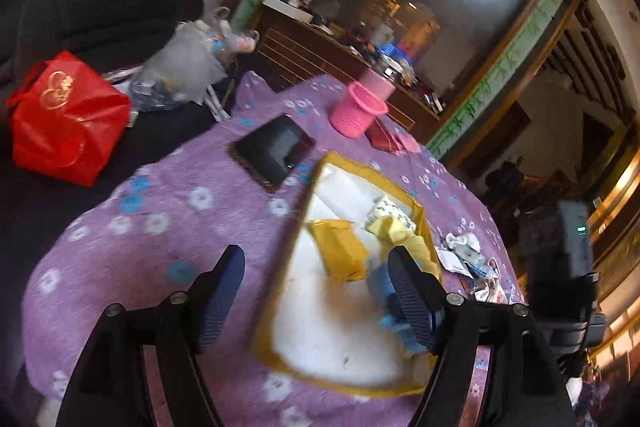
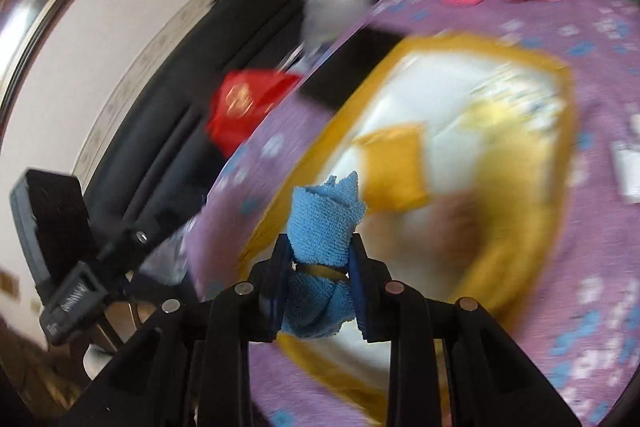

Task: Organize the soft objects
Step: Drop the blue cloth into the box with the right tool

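Over blurred tray [image 2: 520, 267] | right gripper [image 2: 320, 259] pinches blue cloth [image 2: 324, 223]

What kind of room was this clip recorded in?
Most likely a lived-in home sitting room: a black sofa along the wall, a table under a purple flowered cloth, and a cluttered wooden sideboard behind it.

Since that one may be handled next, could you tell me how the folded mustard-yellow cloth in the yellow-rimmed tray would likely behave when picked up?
The folded mustard-yellow cloth looks like soft fabric, so it would probably sag and unfold if pinched by one edge. It appears thin, so likely light. Lying flat on the yellow-rimmed tray, it should not roll.
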Motion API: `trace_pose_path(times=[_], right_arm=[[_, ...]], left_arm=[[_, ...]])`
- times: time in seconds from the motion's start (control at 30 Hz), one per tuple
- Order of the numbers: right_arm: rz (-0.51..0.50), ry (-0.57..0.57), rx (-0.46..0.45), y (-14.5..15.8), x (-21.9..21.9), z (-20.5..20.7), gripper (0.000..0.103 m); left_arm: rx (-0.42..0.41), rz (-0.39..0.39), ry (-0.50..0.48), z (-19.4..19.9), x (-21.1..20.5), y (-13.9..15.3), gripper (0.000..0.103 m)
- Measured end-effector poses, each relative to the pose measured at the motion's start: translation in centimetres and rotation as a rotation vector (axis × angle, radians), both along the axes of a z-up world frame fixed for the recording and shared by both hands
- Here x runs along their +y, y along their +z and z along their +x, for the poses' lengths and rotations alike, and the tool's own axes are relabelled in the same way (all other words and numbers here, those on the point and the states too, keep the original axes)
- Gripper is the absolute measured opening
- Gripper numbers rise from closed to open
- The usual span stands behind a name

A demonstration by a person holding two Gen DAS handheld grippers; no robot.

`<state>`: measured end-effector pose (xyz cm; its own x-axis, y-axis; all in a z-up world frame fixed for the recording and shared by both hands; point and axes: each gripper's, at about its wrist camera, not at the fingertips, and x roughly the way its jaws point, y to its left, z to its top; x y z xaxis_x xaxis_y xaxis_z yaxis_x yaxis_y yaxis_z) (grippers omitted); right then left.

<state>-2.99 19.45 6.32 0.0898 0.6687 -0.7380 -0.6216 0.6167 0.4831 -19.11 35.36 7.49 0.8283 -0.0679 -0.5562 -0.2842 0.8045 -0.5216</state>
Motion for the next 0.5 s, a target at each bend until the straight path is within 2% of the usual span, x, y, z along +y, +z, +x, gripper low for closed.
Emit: trace_pose_path(times=[0.1,0.2,0.3,0.37,0.43,0.5], right_arm=[[-0.022,0.093,0.062,-1.9,3.0,-1.3,0.027],[-0.071,0.104,0.1,-3.8,5.3,-0.8,0.027],[-0.138,0.031,0.065,-4.9,6.5,1.1,0.035],[-0.191,-0.025,0.024,-5.1,6.8,2.4,0.048],[-0.156,-0.028,0.058,-4.6,6.3,2.8,0.058],[-0.104,-0.014,0.037,-3.2,5.1,2.2,0.061]], left_arm=[[0.0,0.021,0.009,-0.7,0.3,0.0,0.077],[-0.015,0.021,0.004,-1.2,0.5,0.3,0.077],[-0.019,0.016,-0.005,-1.4,0.4,0.5,0.077],[-0.024,0.004,-0.015,-1.4,0.4,0.5,0.078],[-0.022,0.001,-0.023,-1.2,0.2,0.4,0.079],[-0.021,-0.005,-0.032,-0.8,-0.2,0.4,0.079]])
